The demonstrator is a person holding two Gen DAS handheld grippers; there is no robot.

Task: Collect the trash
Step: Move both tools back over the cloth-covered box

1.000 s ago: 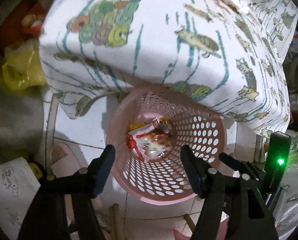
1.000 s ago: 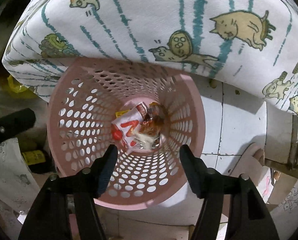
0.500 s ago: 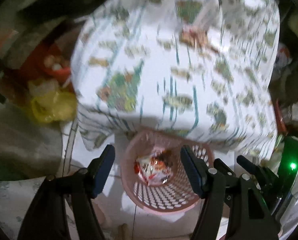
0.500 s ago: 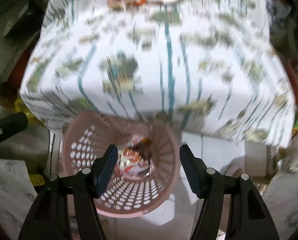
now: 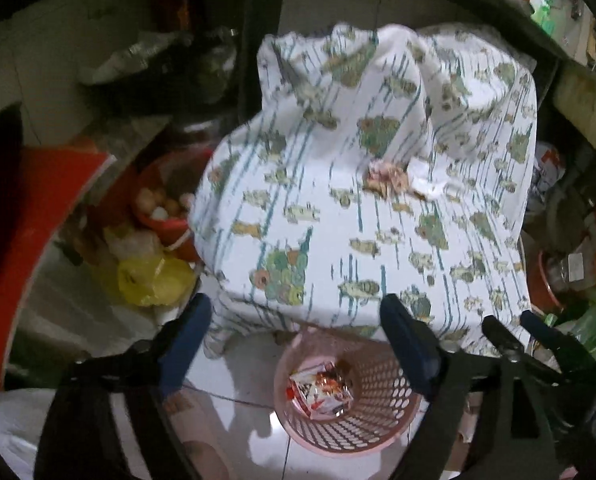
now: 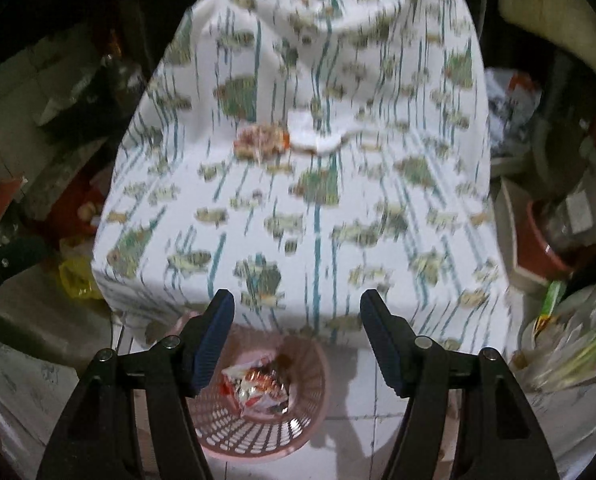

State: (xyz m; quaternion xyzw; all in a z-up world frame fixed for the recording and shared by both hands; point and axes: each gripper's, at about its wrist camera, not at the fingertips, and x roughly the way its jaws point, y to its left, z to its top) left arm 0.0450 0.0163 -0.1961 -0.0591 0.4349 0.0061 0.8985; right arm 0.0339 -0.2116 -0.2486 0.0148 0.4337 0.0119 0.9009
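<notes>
Now both hand-held grippers, left (image 5: 294,344) and right (image 6: 296,340), jaws apart and empty, have risen from the pink perforated plastic basket (image 5: 372,436); crumpled wrappers (image 6: 264,140) remain on the cloth-covered table (image 6: 298,220).

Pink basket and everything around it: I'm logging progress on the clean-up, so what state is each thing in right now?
Pink basket: upright on the tiled floor, partly under the table edge, holding wrappers.
Wrappers in the basket: crumpled, lying at the bottom.
Crumpled wrapper: on the tablecloth, not collected.
White tissue: beside that wrapper, not collected.
Tablecloth: draped over the table, bunched at the far end.
Left claw: open, empty.
Right claw: open, empty.
</notes>
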